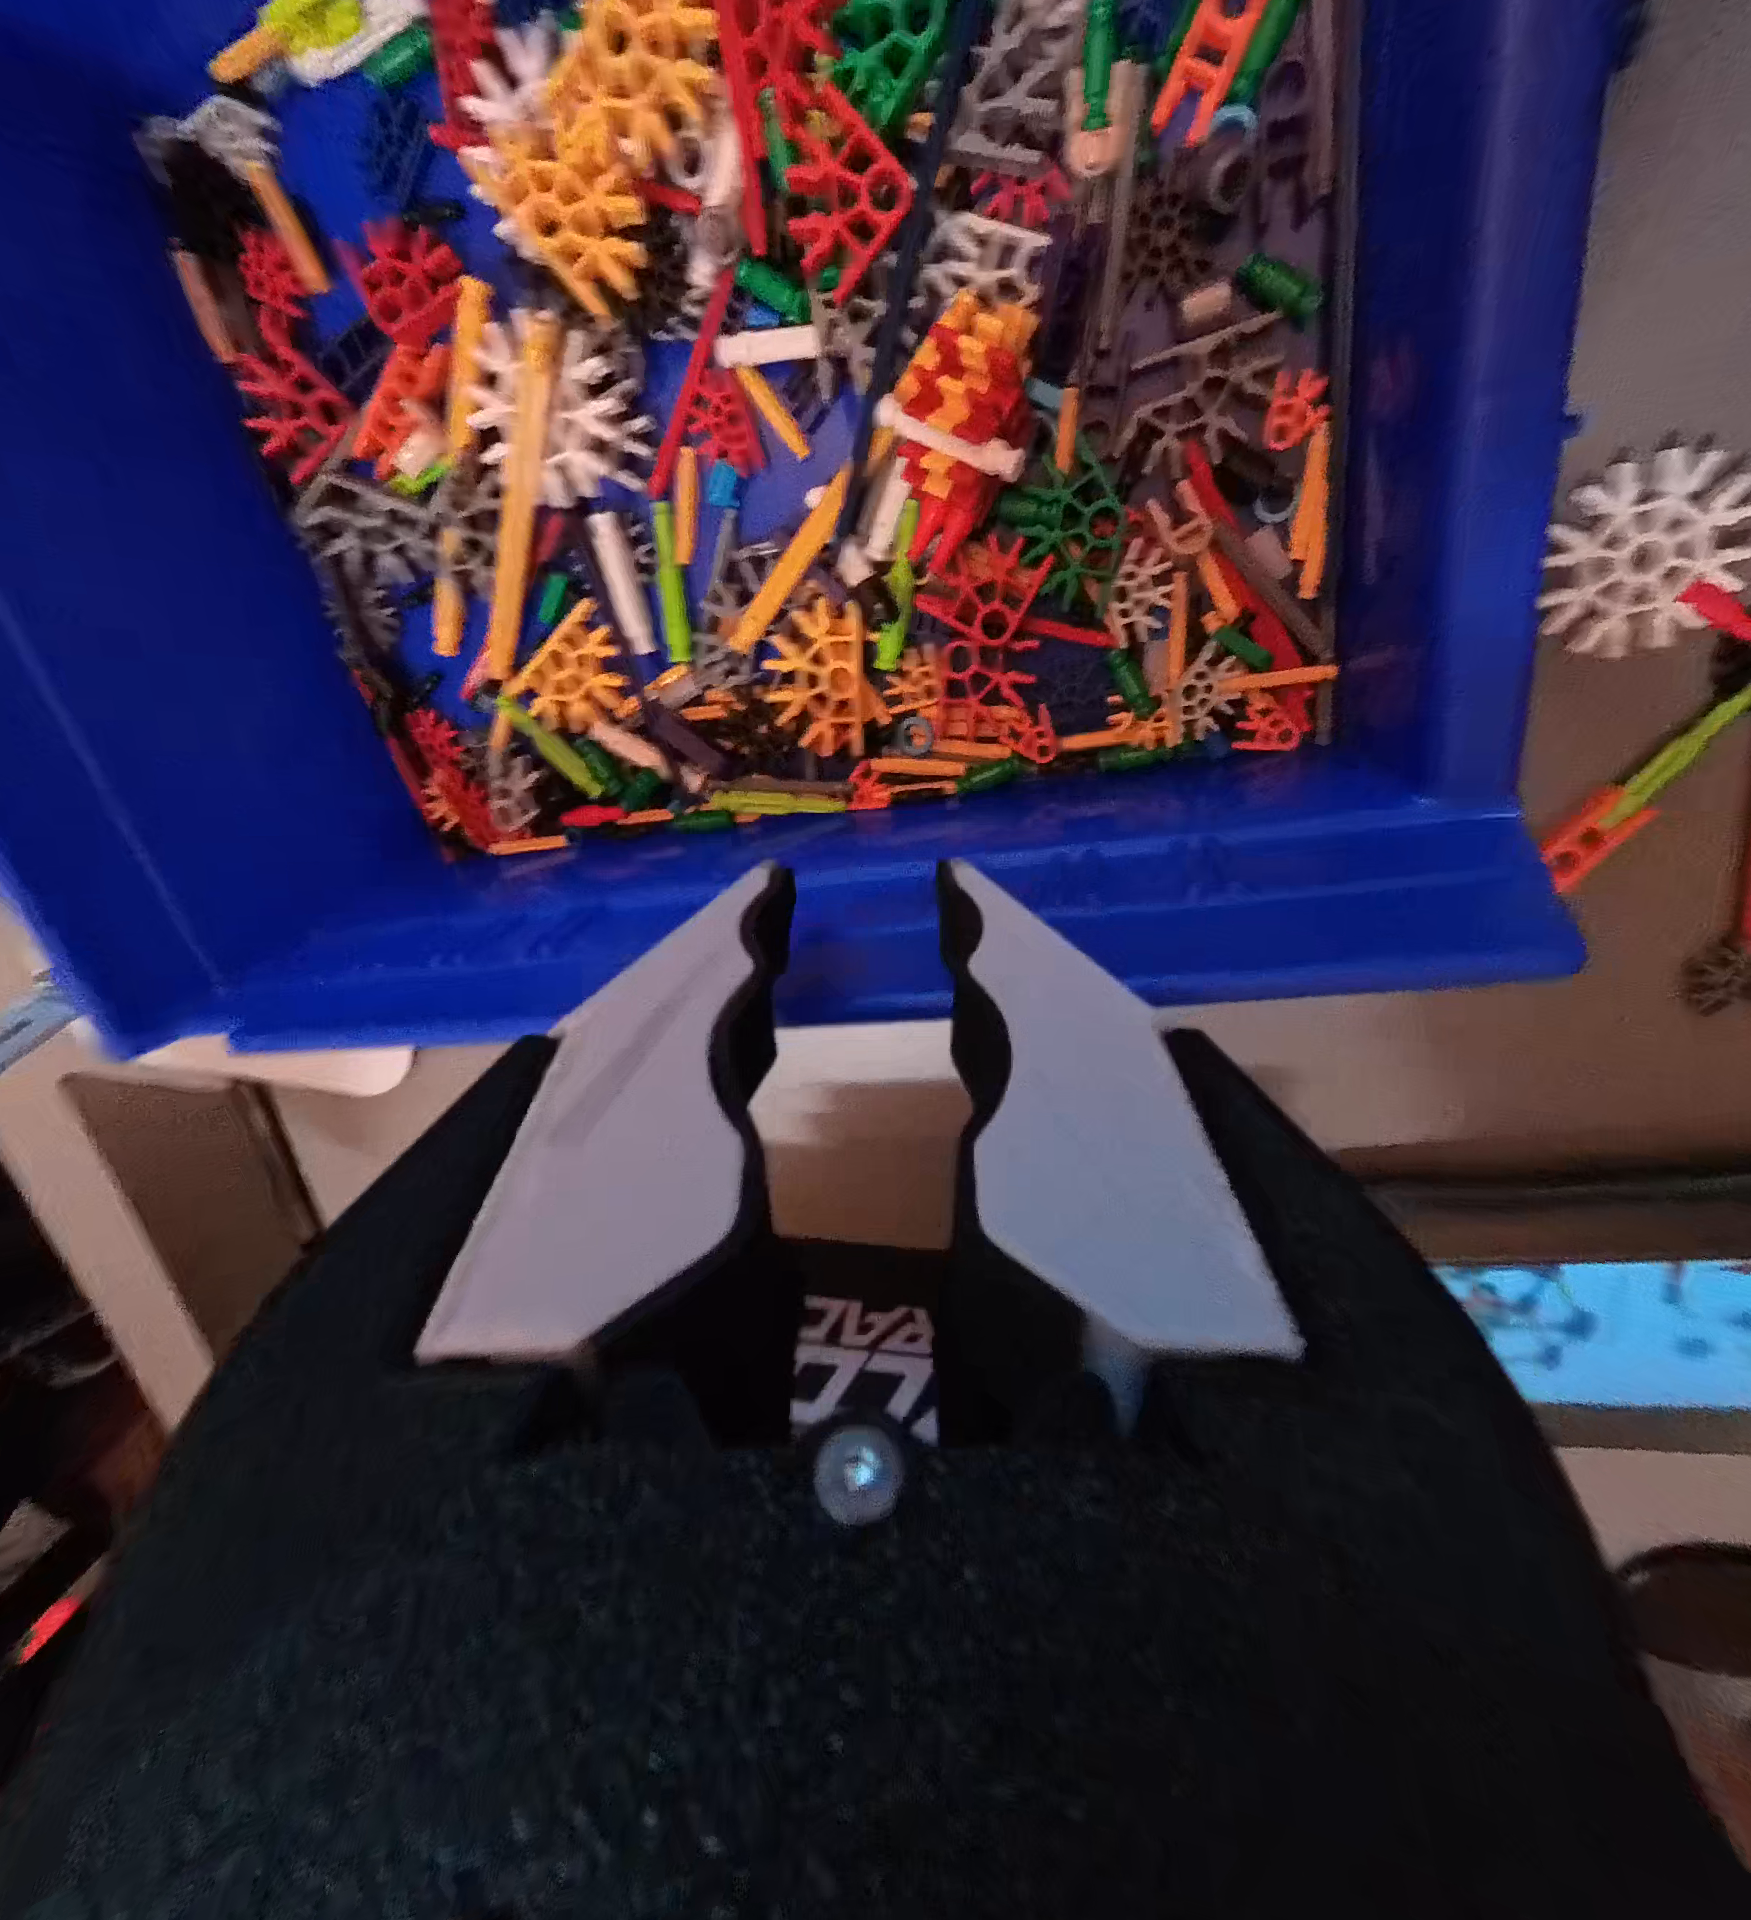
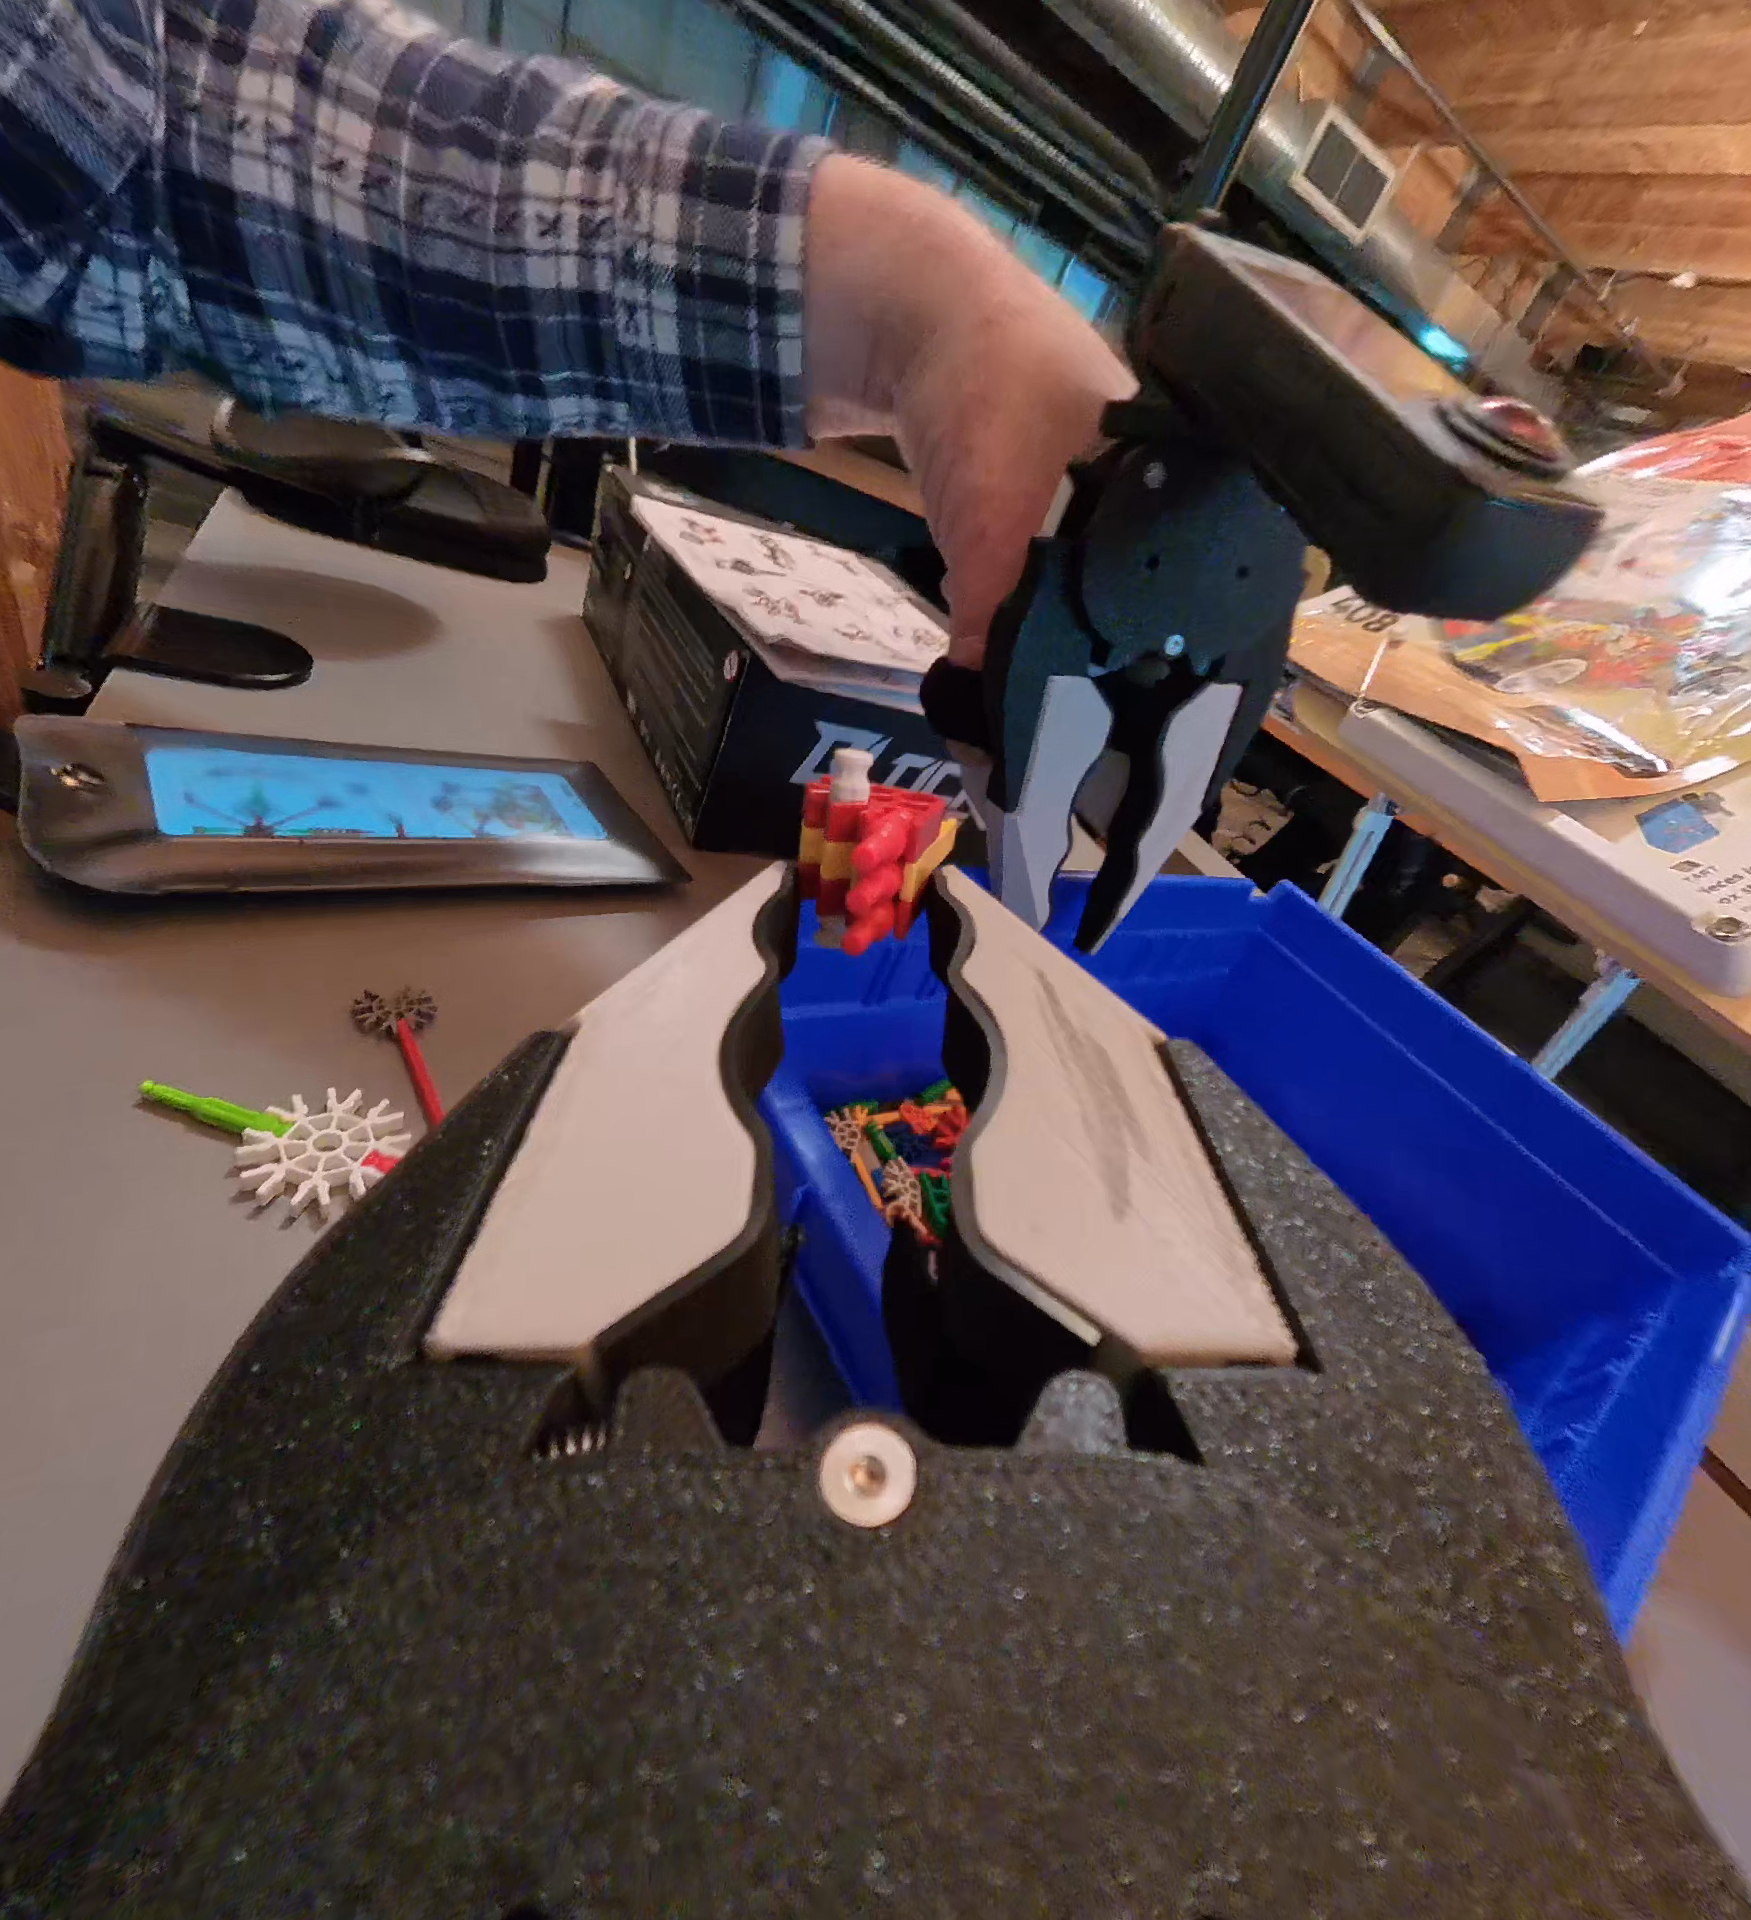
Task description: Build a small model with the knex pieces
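Note:
A blue bin (image 1: pixel 1266 883) holds a heap of coloured rod-and-connector toy pieces (image 1: pixel 642 468). My left gripper (image 1: pixel 866 878) is open and empty, its tips over the bin's near rim. In the right wrist view it (image 2: pixel 1058 930) points down over the bin's (image 2: pixel 1422 1143) far end, held by a person's hand (image 2: pixel 954 416). A red-and-yellow stacked piece with a white rod (image 2: pixel 871 852) shows just past my right gripper (image 2: pixel 866 883), whose jaws stand apart. From above, the piece (image 1: pixel 964 416) is over the heap with nothing gripping it. I cannot tell whether it rests or is in the air.
On the grey table beside the bin lie a white snowflake connector (image 2: pixel 320 1148) with red and green rods, also in the left wrist view (image 1: pixel 1650 551). A tablet with a blue screen (image 2: pixel 372 795) and a black box (image 2: pixel 705 665) are behind. A second table (image 2: pixel 1629 831) stands right. The tips of one gripper are about 15 cm away from the tips of the other.

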`<state>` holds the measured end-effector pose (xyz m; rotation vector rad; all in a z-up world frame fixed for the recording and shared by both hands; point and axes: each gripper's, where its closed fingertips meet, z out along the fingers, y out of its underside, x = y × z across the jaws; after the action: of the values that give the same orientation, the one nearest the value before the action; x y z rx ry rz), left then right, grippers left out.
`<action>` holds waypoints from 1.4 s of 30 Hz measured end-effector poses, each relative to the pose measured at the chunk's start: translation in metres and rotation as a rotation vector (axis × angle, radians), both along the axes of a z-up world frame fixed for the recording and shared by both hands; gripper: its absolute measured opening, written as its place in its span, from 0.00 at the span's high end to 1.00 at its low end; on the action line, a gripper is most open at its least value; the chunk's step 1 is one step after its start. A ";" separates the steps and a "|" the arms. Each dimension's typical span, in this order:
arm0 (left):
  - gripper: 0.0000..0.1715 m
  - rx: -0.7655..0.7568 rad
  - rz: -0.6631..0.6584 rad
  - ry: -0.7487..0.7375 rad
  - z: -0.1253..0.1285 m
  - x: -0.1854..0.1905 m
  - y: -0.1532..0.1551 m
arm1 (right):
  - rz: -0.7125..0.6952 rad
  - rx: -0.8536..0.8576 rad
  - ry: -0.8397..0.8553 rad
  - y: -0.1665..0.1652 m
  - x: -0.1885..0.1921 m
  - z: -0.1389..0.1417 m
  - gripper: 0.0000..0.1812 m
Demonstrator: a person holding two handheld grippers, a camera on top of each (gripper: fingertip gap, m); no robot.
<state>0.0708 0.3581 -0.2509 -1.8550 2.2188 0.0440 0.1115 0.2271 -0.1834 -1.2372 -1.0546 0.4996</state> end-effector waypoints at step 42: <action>0.77 -0.146 -0.227 -0.713 0.060 0.055 -0.194 | -0.156 -0.056 -0.206 -0.045 0.000 -0.014 0.87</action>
<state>0.1257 0.1642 -0.1913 -1.3566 1.9162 -0.7187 0.1117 0.1817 -0.1973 -1.4307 -1.1111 0.2868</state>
